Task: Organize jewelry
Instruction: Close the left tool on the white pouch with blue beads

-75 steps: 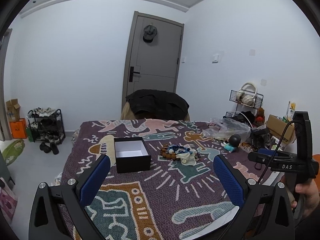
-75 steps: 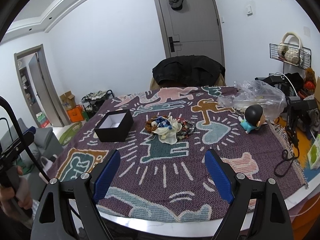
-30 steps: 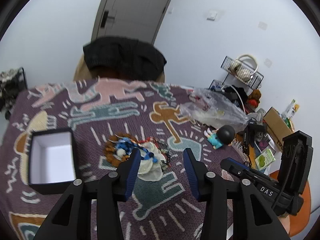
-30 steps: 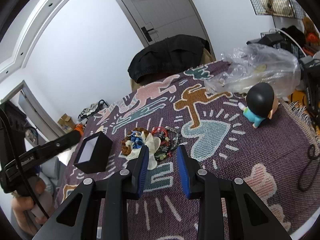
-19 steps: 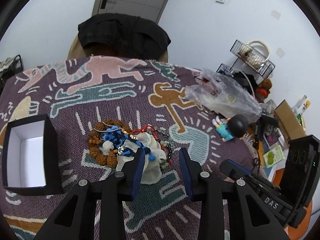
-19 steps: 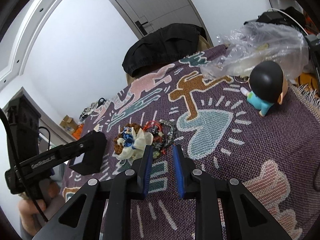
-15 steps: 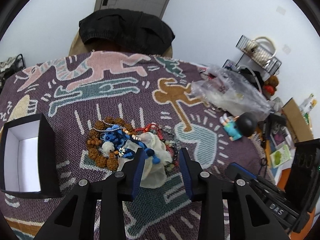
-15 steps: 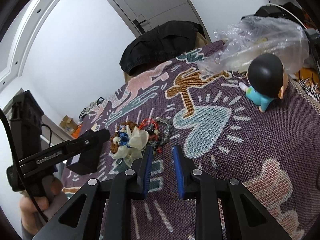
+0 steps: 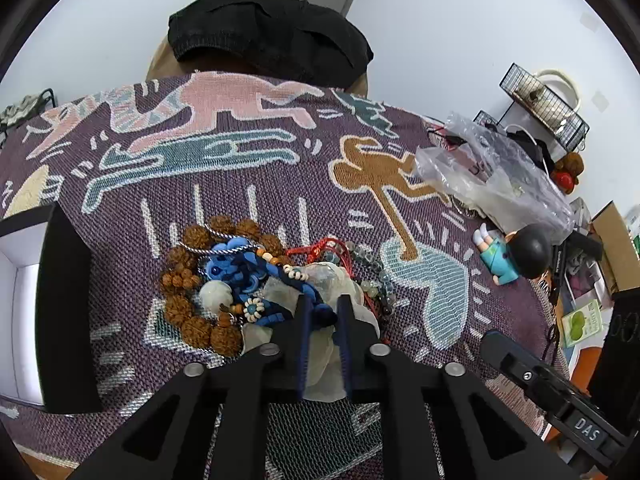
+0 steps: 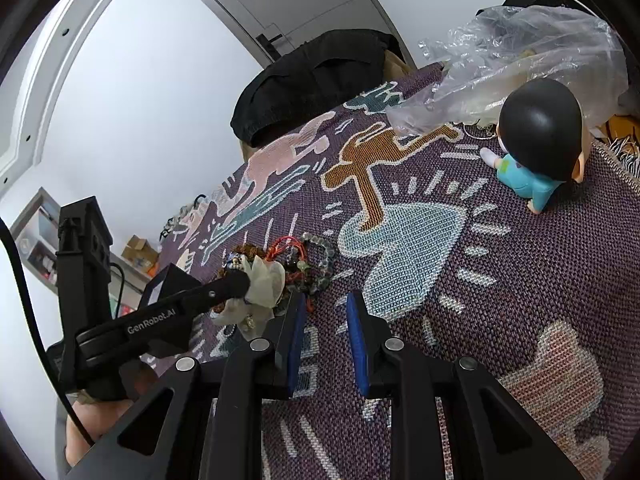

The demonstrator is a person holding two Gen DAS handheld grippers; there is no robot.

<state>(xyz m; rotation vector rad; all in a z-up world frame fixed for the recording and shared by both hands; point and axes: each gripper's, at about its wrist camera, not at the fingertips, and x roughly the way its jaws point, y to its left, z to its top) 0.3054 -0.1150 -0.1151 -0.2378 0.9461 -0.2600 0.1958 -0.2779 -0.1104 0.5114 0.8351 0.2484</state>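
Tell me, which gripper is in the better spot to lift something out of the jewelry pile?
Probably the left gripper. Its fingers are already closed around the blue cord piece on top of the jewelry pile. The right gripper hangs beside the pile over bare blanket, with nothing between its fingers.

1. The jewelry pile [image 9: 256,280] sat mid-table on the patterned cloth [image 9: 448,304], with the left gripper [image 9: 322,312] pressed into its near edge.
2. A black open box [image 9: 60,300] blocked the left side, near the pile.
3. Bare cloth lay open to the right of the pile, under the right gripper [image 10: 324,304].
4. Farther right, a doll figure [image 9: 516,256] and a plastic bag [image 9: 488,176] stood in the way.
5. A dark jacket [image 9: 272,36] closed off the far edge.
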